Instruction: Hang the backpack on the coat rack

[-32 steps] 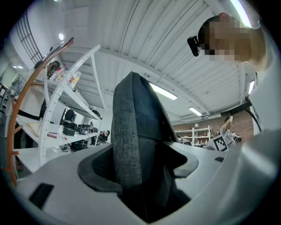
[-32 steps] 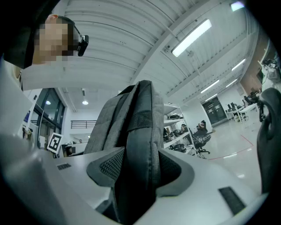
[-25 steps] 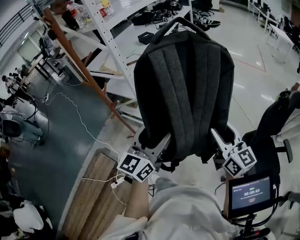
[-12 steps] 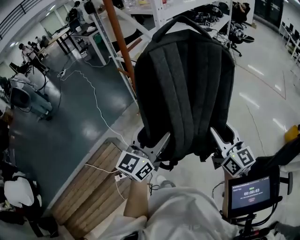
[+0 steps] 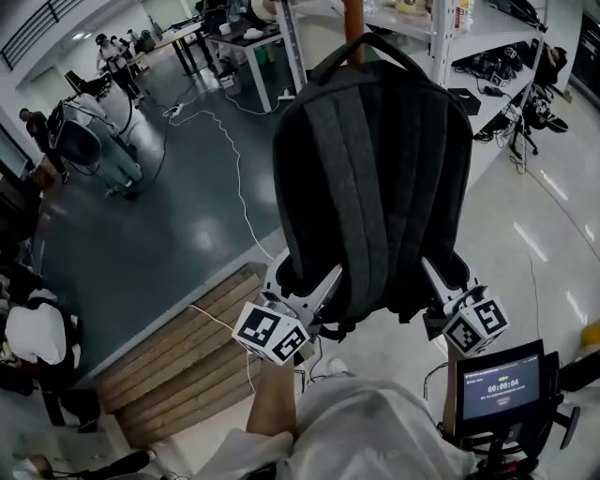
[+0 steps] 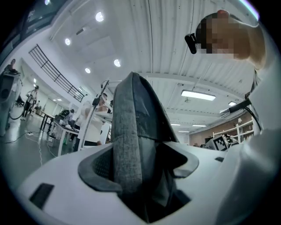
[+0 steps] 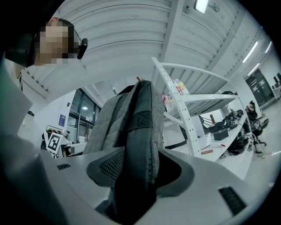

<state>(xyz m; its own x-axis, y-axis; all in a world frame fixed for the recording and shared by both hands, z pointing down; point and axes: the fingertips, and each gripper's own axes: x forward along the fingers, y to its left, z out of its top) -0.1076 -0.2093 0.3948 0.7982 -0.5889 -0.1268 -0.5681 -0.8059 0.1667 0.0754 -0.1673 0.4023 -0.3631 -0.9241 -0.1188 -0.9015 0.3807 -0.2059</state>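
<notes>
Backpack, upright, hides my claw tips in the head view; gripper views show left gripper and right gripper, jaws wide, each clamped on its lower side. Orange pole shows behind its handle.

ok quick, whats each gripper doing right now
left gripper: jaws closed on the backpack
right gripper: jaws closed on the backpack

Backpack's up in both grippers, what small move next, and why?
Probably ease the backpack forward toward the brown pole behind its top handle: the left gripper and right gripper clamp its lower sides, and the handle looks unhooked.
</notes>
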